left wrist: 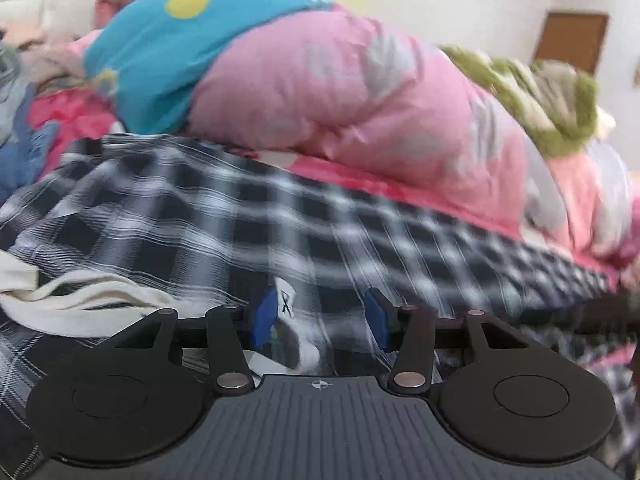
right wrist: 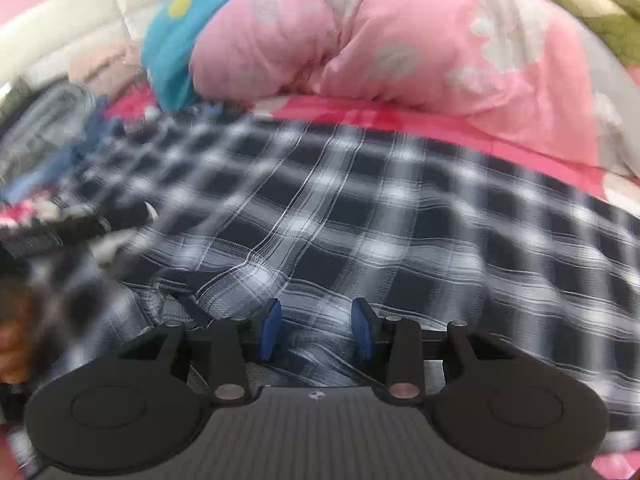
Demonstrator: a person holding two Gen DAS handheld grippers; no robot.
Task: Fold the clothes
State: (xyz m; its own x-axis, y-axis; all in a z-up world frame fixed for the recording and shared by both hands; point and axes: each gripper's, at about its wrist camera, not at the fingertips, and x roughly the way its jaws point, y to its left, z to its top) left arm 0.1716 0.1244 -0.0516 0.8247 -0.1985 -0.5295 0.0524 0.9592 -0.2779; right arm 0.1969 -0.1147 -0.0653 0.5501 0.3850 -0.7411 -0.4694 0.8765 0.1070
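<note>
Nearest the left wrist lens: black left gripper (left wrist: 320,316), blue pads parted, clamped on nothing. Just ahead at 12 o'clock, spread flat across the bed for folding: black-and-white plaid shirt (left wrist: 240,208). Between the pads, close to the 9 o'clock one: a small white label (left wrist: 286,302) with loose plaid cloth beneath, apparently not pinched. At 9 o'clock of that tool, a crumpled cream garment (left wrist: 80,304) lying on the plaid. Pushed back at 12 to 1 o'clock, probably to clear working room: bulky pink quilt (left wrist: 360,92), with a turquoise cloth (left wrist: 160,48) at 11.

Nearest the right wrist lens: right gripper (right wrist: 316,328), tilted down onto the same plaid shirt (right wrist: 400,220), jaws likewise apart, a soft ridge of fabric lying between them, not squeezed. Red bed sheet (right wrist: 360,116) beyond the shirt's far edge at 12 o'clock.

Looks like both tools set at the near hem, ready to pinch and lift for a fold; much blurred, so exact contact hard to tell.
</note>
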